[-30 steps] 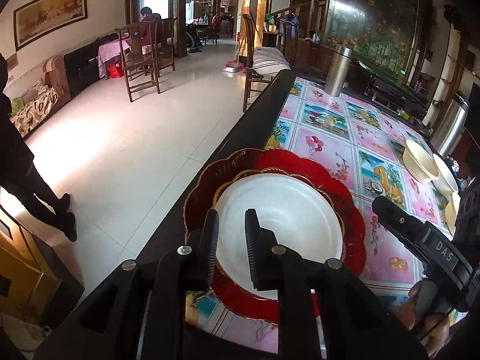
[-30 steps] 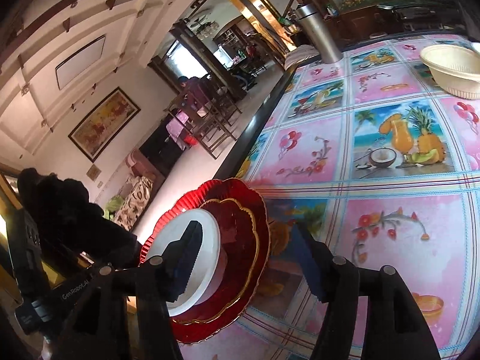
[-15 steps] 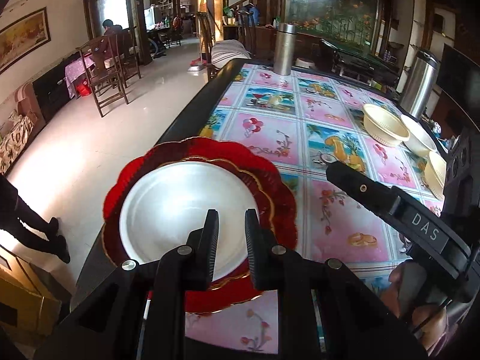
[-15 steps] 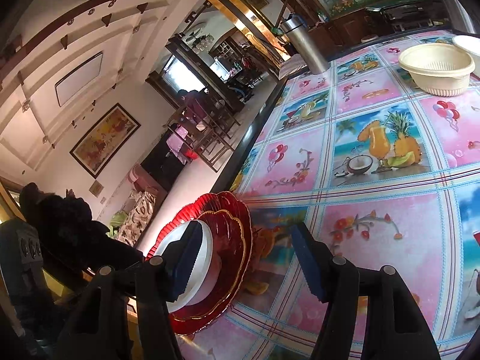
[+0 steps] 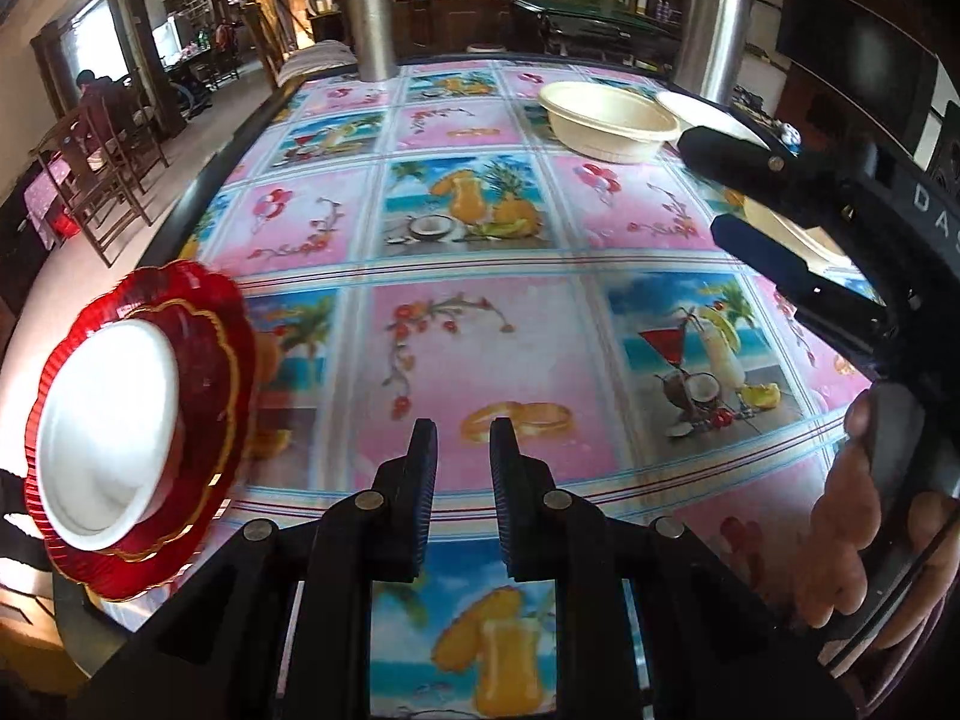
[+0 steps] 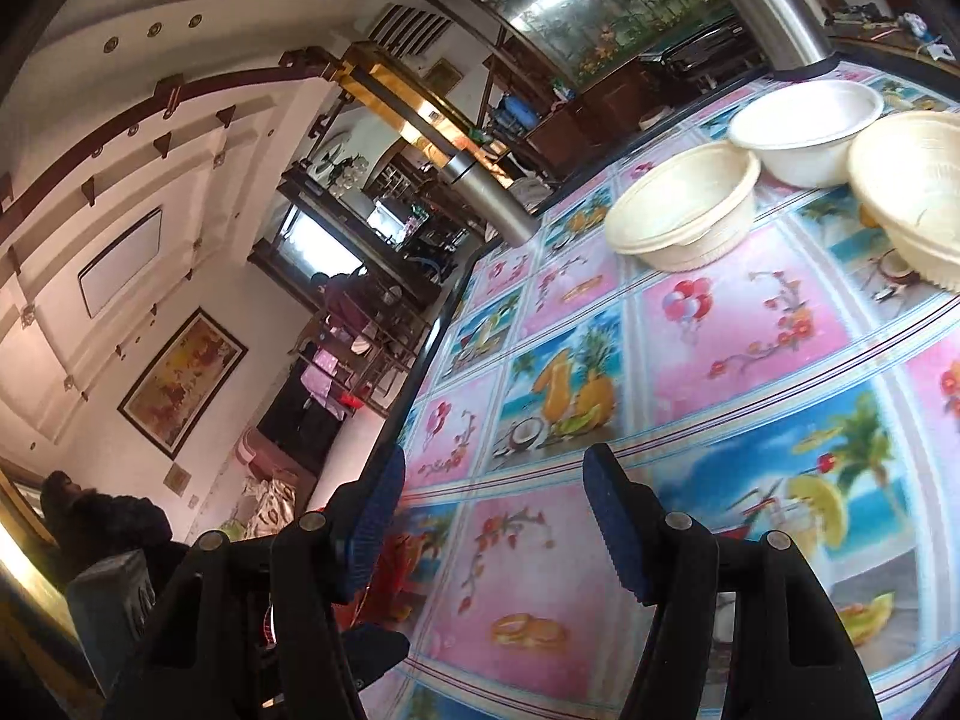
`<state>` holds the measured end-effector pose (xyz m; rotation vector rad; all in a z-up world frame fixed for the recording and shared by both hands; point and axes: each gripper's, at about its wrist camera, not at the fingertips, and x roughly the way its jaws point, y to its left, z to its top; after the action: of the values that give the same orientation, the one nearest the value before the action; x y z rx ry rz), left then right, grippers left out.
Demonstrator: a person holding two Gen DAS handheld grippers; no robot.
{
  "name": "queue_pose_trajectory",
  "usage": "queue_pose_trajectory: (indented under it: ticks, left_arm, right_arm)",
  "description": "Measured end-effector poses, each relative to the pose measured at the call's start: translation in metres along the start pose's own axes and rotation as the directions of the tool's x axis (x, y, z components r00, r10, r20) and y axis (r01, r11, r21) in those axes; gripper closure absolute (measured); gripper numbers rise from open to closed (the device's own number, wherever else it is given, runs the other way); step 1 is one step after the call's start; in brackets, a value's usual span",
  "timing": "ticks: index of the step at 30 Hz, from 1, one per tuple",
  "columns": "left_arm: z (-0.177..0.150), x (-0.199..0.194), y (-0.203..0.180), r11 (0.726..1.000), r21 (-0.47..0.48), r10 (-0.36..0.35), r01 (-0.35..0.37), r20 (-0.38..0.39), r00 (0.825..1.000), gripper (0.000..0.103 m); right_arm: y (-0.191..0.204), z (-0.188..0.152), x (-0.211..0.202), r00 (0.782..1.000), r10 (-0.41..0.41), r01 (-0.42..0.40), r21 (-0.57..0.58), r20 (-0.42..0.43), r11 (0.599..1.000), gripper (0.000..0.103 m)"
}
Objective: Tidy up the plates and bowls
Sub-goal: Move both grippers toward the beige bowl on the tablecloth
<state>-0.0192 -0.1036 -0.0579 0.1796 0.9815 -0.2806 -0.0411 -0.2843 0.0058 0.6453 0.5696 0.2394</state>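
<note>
Already, one part of the sorting looks settled: a white bowl is seen sitting inside a stack of red scalloped plates at the near left edge of the table, judged to be the finished pile. What is left lies at the far end — three cream bowls are gathered close together there, not yet nested; the nearest cream bowl is set just beside a whiter bowl, and a ribbed bowl is cut off by the right edge of the right wrist view. Whether they touch one another cannot be told with certainty.

The left gripper is held over bare patterned cloth, its jaws drawn nearly together with only a narrow slit between them and nothing pinched. The right gripper is pointed across the table toward the cream bowls, its blue-padded jaws spread wide and empty; the bowls are well apart from it. In the left wrist view the right gripper is seen stretched out toward the far right, with a hand wrapped round its handle.

By this reading the task is roughly midway: the plates are dealt with, while the bowls are still to be collected and stacked — presumably one at a time, by the open right gripper.
</note>
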Motion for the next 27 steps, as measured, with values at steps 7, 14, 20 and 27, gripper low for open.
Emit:
queue_pose_trajectory:
  ticks: [7, 14, 20, 27]
  left_arm:
    - [0.022, 0.025, -0.064, 0.991, 0.089, -0.095, 0.102, -0.083, 0.992, 0.088]
    - [0.077, 0.044, -0.119, 0.969, 0.114, -0.203, 0.219, -0.138, 0.969, 0.088]
    - [0.126, 0.058, -0.152, 0.954, 0.088, -0.271, 0.287, -0.160, 0.949, 0.088]
    - [0.164, 0.073, -0.167, 0.950, 0.025, -0.303, 0.311, -0.162, 0.939, 0.088]
  right_arm:
    - [-0.063, 0.036, -0.075, 0.978, -0.143, 0.141, 0.027, 0.152, 0.990, 0.038]
    - [-0.130, 0.089, -0.136, 0.925, -0.299, 0.286, 0.088, 0.235, 0.954, 0.038]
    - [-0.178, 0.136, -0.150, 0.913, -0.327, 0.280, 0.207, 0.245, 0.937, 0.038]
    - [-0.196, 0.162, -0.125, 0.932, -0.312, 0.262, 0.249, 0.187, 0.932, 0.038]
